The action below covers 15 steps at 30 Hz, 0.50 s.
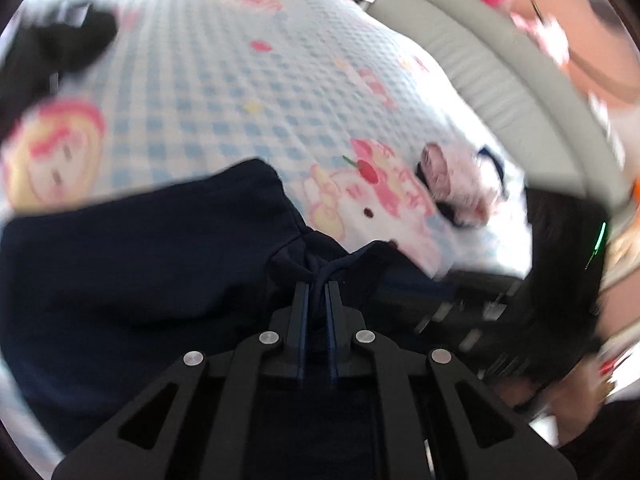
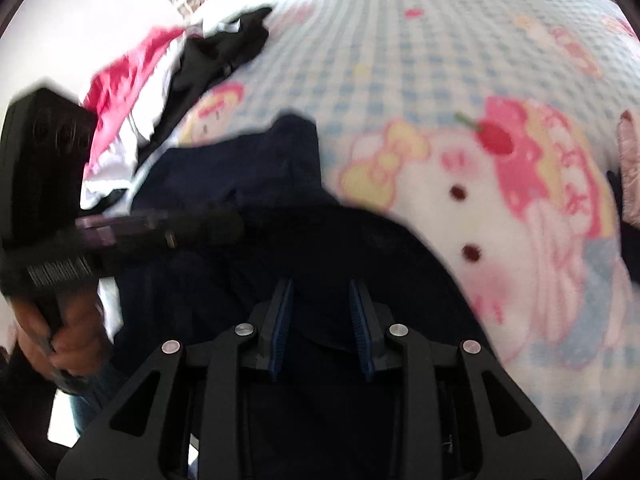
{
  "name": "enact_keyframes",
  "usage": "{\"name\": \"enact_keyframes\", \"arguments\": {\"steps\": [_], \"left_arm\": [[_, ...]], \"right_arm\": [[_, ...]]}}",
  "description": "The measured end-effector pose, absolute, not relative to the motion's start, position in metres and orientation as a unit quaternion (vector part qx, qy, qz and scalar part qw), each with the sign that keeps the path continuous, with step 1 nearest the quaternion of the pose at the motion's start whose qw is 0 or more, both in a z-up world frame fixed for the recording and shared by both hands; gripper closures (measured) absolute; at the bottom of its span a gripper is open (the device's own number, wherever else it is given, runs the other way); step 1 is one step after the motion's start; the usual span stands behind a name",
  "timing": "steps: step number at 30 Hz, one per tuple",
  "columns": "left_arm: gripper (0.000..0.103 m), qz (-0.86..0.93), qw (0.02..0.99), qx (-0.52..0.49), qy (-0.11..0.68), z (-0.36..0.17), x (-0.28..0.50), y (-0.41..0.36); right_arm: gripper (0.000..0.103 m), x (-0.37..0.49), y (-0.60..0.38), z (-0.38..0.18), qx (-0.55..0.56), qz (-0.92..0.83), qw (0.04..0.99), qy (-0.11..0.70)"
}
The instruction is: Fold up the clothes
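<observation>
Pinching a bunched fold of soft navy garment [image 1: 132,264], left claw [image 1: 316,292] clamped; right claw [image 2: 322,292] slightly parted

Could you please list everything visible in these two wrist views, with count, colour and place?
navy garment: one, dark navy, spread on the bed nearest both grippers.
bedspread: one, blue-and-white check with pink cartoon prints, covering the bed.
pile of clothes: one heap, red, white and black, at the bed's far left in the right wrist view.
fluffy item: one, pinkish white with dark parts, on the bedspread; too blurred to identify.
padded bed edge: one, grey, along the bed's far side.
left gripper: black, blue pads, shut on a fold of the navy garment.
right gripper: black, blue pads, open above the navy garment.
hand: one, holding the left gripper.
</observation>
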<state>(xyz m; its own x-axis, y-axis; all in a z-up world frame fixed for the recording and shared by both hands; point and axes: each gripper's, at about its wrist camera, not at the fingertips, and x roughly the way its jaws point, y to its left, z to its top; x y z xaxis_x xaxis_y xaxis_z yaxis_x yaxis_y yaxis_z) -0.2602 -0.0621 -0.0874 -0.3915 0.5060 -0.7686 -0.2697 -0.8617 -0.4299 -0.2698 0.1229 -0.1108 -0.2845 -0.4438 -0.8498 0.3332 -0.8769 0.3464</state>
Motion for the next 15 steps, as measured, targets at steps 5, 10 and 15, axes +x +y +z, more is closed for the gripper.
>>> {"name": "enact_keyframes", "arguments": {"steps": [5, 10, 15], "left_arm": [[0.096, 0.846, 0.238, -0.478, 0.005, -0.067, -0.242, -0.043], [0.096, 0.853, 0.217, -0.473, 0.034, -0.068, -0.234, -0.045], [0.095, 0.853, 0.234, -0.465, 0.023, -0.069, -0.225, -0.042]], "right_arm": [[0.050, -0.283, 0.127, -0.099, 0.544, -0.782, 0.278, -0.127], [0.049, -0.295, 0.121, -0.124, 0.583, -0.740, 0.275, -0.190], [0.082, -0.290, 0.111, -0.131, 0.568, -0.771, 0.251, -0.139]]}}
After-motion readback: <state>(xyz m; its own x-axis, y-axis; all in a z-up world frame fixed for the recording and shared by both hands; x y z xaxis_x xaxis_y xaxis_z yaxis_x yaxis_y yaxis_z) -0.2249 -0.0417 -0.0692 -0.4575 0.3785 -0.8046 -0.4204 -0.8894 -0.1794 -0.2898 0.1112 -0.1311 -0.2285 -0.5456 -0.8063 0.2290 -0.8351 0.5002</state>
